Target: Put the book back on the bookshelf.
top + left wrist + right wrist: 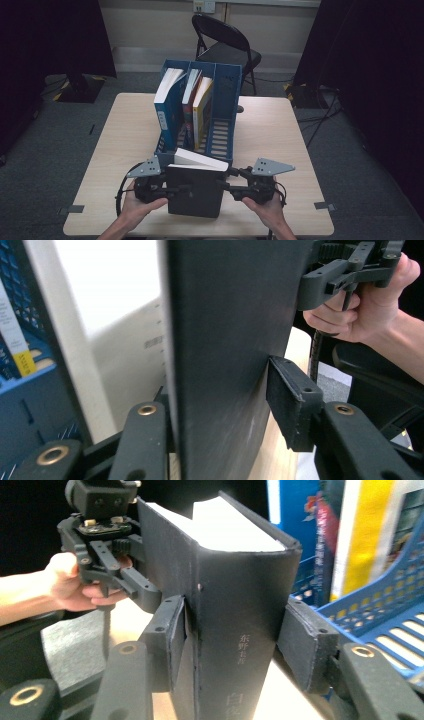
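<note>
A black book (pixel 195 192) is stood upright on the pale tabletop (pixel 280 130), between the left hand-held gripper (pixel 167 189) and the right hand-held gripper (pixel 231 186), before a blue file rack (pixel 227 95). Left jaws are parted around its cover edge, one pad clear; right jaws are closed on its spine

black book (pixel 194 189) | thick, closed, white page edges | upright, spine rightward | table's near edge

blue file rack (pixel 227 95) on table (pixel 280 145) | three books (pixel 192 97) inside | folding chair (pixel 225 45) behind
</note>
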Motion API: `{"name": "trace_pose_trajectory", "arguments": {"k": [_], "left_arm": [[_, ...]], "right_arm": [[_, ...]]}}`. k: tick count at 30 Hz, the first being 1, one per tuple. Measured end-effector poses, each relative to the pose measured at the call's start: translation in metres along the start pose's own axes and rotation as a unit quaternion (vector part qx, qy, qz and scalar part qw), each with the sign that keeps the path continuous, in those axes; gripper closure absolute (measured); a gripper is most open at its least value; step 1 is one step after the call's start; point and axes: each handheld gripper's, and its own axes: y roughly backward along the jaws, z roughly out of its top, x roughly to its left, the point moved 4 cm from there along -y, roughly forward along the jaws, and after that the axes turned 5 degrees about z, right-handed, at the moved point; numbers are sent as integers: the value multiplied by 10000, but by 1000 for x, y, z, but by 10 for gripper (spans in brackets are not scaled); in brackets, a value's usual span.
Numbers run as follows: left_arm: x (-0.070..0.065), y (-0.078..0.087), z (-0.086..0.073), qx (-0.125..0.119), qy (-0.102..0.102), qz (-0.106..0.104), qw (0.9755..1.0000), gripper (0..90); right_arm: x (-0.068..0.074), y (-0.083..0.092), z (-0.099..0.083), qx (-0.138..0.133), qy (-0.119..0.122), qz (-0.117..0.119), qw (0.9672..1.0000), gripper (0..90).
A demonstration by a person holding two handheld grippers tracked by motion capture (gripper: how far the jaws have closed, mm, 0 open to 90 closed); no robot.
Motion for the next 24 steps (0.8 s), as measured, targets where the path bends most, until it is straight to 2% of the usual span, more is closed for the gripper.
{"name": "trace_pose_trajectory", "arguments": {"k": [1,2,3,4,5,6,8,10,13,20,24], "left_arm": [[1,6,-3,29,44,93,9999,537],[1,6,-3,29,44,93,9999,515],[5,16,-6,-69,137,253,9996,494],[5,16,-6,-69,137,253,9996,489],[13,24,-7,-124,238,359,9990,486],[13,24,-7,-124,238,359,9990,486],[19,28,-9,-173,307,634,9974,452],[22,28,-12,-110,297,698,9971,422],[21,18,-16,50,287,623,9976,358],[15,10,-18,158,132,679,9975,350],[15,10,-19,156,85,625,9979,338]], "right_arm": [[2,-3,-1,80,36,106,9999,453],[2,-3,-1,80,36,106,9999,453],[4,-8,-3,169,104,108,9997,451],[4,-8,-3,169,104,108,9997,451],[4,-13,-4,244,114,120,9996,452],[4,-13,-4,244,114,120,9996,452],[3,-18,-5,294,93,162,9994,444],[4,-23,-4,320,90,215,9992,446],[7,-30,-2,415,150,356,9984,453],[10,-42,1,458,201,345,9982,442],[11,-48,3,352,147,424,9984,426]]}}
